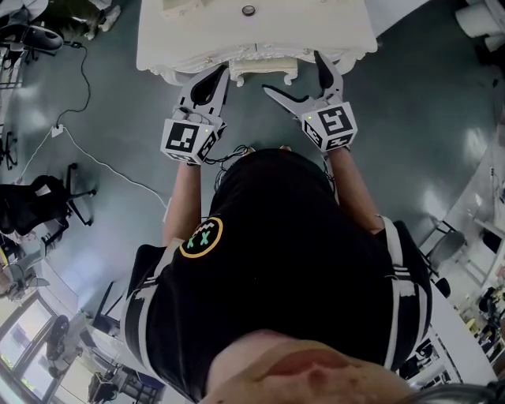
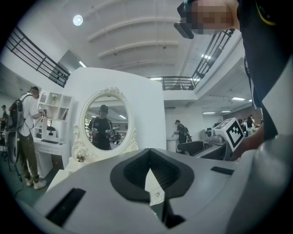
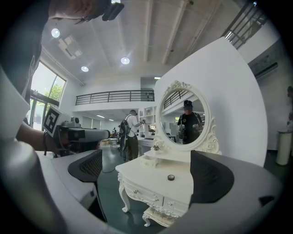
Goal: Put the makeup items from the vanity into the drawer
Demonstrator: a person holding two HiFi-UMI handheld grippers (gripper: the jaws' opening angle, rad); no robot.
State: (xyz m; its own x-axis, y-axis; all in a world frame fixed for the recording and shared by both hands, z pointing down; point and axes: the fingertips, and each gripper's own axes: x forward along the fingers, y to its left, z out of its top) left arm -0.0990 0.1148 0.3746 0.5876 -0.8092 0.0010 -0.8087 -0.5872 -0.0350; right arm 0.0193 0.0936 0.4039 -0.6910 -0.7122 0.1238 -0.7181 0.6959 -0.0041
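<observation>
The white vanity (image 1: 189, 35) stands just ahead of me, with an oval mirror (image 3: 183, 119) at its back. One small round dark makeup item (image 3: 170, 177) lies on its top, also seen as the round item (image 1: 248, 10) in the head view. The drawer fronts (image 3: 146, 194) look closed. My right gripper (image 1: 292, 72) is open wide in front of the vanity, nothing between its fingers (image 3: 211, 176). My left gripper (image 1: 219, 77) is held beside it at the vanity's front edge, its jaws shut and empty, as the left gripper (image 2: 149, 179) shows in its own view.
A low ornate white piece (image 3: 160, 215) sits under the vanity's front. A white cable (image 1: 91, 155) runs over the grey floor at left, near a black chair (image 1: 43, 207). A person with a backpack (image 3: 130, 133) stands at another vanity behind.
</observation>
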